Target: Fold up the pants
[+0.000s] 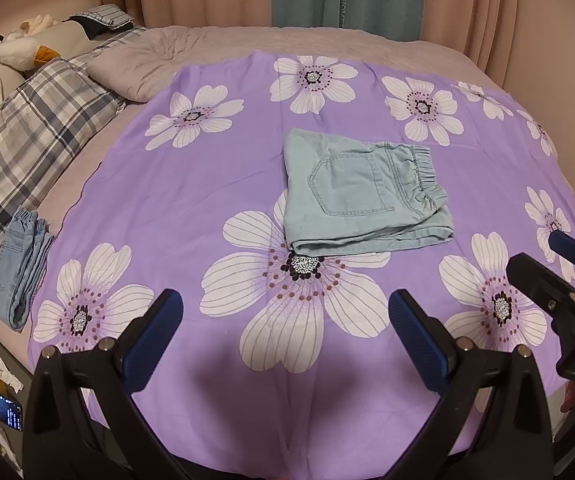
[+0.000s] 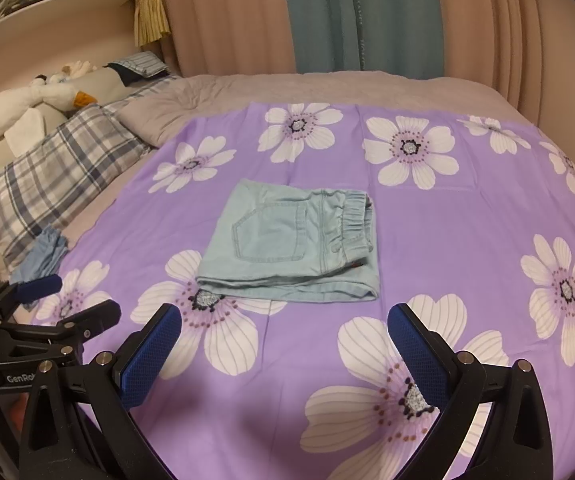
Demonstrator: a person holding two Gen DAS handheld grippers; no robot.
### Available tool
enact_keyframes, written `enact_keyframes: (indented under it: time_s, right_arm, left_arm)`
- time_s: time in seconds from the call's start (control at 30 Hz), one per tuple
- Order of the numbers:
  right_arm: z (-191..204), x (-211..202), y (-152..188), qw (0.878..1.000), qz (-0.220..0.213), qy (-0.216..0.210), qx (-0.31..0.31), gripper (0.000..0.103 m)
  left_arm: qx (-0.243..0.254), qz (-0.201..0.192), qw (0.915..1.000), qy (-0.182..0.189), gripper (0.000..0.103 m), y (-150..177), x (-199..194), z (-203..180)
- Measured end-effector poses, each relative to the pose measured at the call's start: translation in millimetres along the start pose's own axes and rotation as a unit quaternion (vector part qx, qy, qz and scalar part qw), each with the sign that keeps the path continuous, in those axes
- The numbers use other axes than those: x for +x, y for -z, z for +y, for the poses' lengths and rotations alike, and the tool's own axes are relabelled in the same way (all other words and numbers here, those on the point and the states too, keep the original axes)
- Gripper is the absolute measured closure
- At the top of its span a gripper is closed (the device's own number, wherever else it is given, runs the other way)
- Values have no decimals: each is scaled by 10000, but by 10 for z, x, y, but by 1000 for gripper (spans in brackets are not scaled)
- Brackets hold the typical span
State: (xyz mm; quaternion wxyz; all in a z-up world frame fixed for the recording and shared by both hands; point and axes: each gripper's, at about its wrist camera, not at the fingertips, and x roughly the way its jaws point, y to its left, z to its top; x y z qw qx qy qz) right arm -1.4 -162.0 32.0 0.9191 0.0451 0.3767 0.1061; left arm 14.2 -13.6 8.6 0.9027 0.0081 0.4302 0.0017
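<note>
On the floral sheet (image 1: 191,200), folded pants (image 1: 363,192) lie apart from both spread, unladen grippers (image 1: 285,312) (image 2: 283,326).

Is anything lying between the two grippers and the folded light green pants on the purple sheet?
Nothing visible: only bare purple flowered sheet separates the left gripper and right gripper from the folded light green pants.

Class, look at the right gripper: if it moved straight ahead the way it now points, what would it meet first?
Probably the folded light-green pants, lying ahead of the open right gripper on the purple floral sheet. If it is angled downward, it might touch the sheet first.
</note>
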Motion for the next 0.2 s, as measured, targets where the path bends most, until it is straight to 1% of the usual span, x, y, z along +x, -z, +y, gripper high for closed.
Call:
enact_keyframes:
  time_s: [0.2]
  right_arm:
    - [-9, 3, 3, 10000, 4, 0, 4, 1]
  left_arm:
    - [9, 16, 10000, 36, 0, -1, 22, -20]
